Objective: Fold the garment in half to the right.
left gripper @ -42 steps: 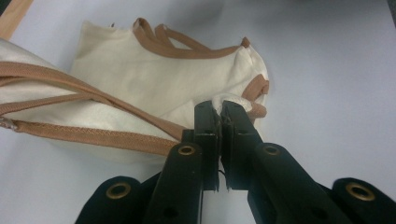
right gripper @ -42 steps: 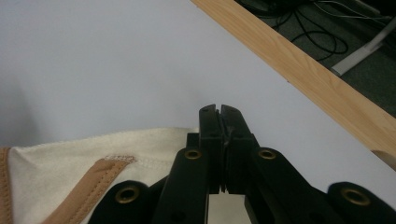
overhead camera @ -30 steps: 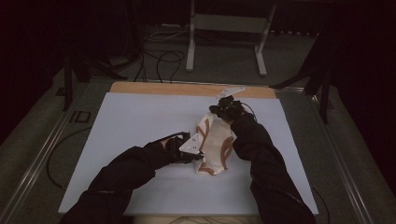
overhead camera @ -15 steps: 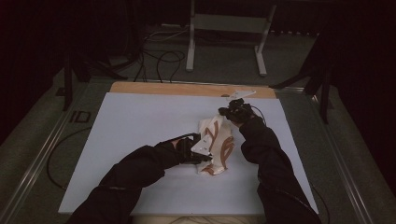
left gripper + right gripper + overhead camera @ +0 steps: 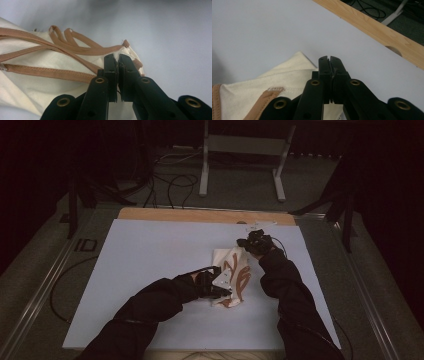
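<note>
left gripper (image 5: 118, 58): clamped on cream bag's (image 5: 37, 82) corner, brown straps (image 5: 75, 46) just beside jaws
right gripper (image 5: 329, 60): pinched on opposite bag edge

Cream cloth bag (image 5: 231, 277) with brown straps (image 5: 75, 47), lying crumpled and partly folded right of centre on the pale counter (image 5: 150, 260). The straps are looping loosely across its upper face; one corner is pointing toward the counter's wooden far edge.
</note>
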`<state>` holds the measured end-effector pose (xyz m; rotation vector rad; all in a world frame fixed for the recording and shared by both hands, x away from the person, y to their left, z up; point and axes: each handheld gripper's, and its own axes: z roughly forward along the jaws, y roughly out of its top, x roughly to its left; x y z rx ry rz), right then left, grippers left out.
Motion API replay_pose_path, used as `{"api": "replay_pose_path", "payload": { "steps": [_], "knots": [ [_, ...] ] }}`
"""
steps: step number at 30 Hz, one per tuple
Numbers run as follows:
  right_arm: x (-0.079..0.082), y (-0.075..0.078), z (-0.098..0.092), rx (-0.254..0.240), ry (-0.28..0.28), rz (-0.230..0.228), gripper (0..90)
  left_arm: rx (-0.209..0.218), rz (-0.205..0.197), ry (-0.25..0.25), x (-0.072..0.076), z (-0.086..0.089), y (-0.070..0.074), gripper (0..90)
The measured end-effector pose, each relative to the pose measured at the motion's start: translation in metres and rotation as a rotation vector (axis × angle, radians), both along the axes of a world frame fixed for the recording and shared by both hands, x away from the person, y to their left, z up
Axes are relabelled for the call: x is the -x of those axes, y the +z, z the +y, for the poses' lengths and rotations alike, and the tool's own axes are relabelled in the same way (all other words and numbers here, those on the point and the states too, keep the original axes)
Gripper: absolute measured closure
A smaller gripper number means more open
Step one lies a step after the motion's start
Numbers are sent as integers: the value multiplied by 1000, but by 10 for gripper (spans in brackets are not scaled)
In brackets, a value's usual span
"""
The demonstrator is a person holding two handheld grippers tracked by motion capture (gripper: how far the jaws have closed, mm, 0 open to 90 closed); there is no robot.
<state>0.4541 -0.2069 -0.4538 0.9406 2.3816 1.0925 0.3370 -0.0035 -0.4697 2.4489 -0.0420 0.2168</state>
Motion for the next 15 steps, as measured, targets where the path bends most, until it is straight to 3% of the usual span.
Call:
{"api": "replay_pose_path", "payload": {
  "steps": [15],
  "knots": [
    [-3,-23,-11,4,-12,27,889,-2,21,-3,1,-16,-11,871]
  ]
}}
